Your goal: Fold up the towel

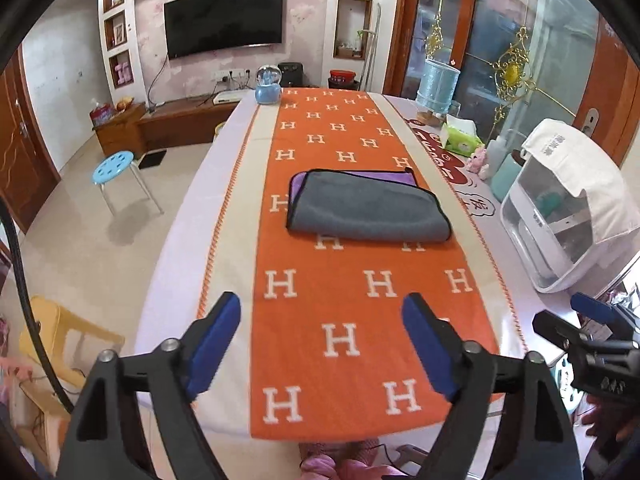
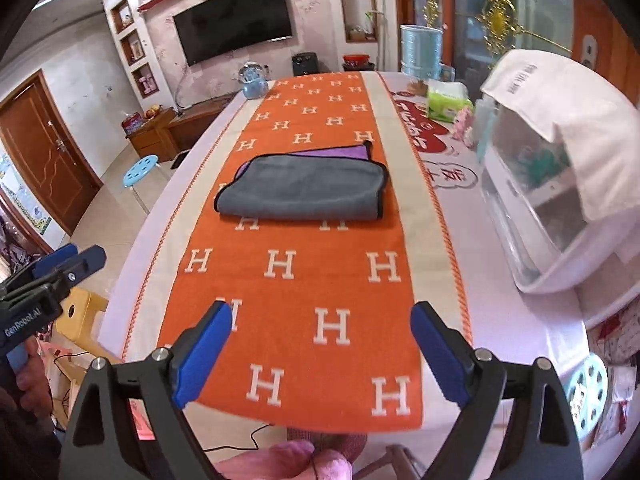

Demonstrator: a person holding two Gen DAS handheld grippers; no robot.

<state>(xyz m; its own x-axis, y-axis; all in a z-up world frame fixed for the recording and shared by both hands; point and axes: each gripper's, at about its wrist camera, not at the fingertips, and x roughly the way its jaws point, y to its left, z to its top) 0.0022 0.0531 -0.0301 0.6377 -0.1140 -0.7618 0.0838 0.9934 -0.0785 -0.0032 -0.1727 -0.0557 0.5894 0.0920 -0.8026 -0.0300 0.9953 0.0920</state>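
Towel (image 1: 366, 206) work here looks close to finished or mid-way: the grey cloth lies doubled over on the orange runner (image 1: 352, 320), with a strip of its purple underside showing along the far edge and at the left end, so the layers are not quite square. To do the next fold well, I would bring each claw down onto one short end, pinch both layers together near the black piping, lift only a little, and carry the end across so the edges meet before letting go. Left gripper (image 1: 322, 344) hangs released, blue pads wide apart and holding nothing, over the near end of the runner. Right gripper (image 2: 322, 354) is likewise spread and empty, at about the same place. In both wrist views the towel sits well ahead of the fingers, roughly centred between them, mid-table (image 2: 500, 320), apart from the white appliance (image 2: 560, 184) on the right
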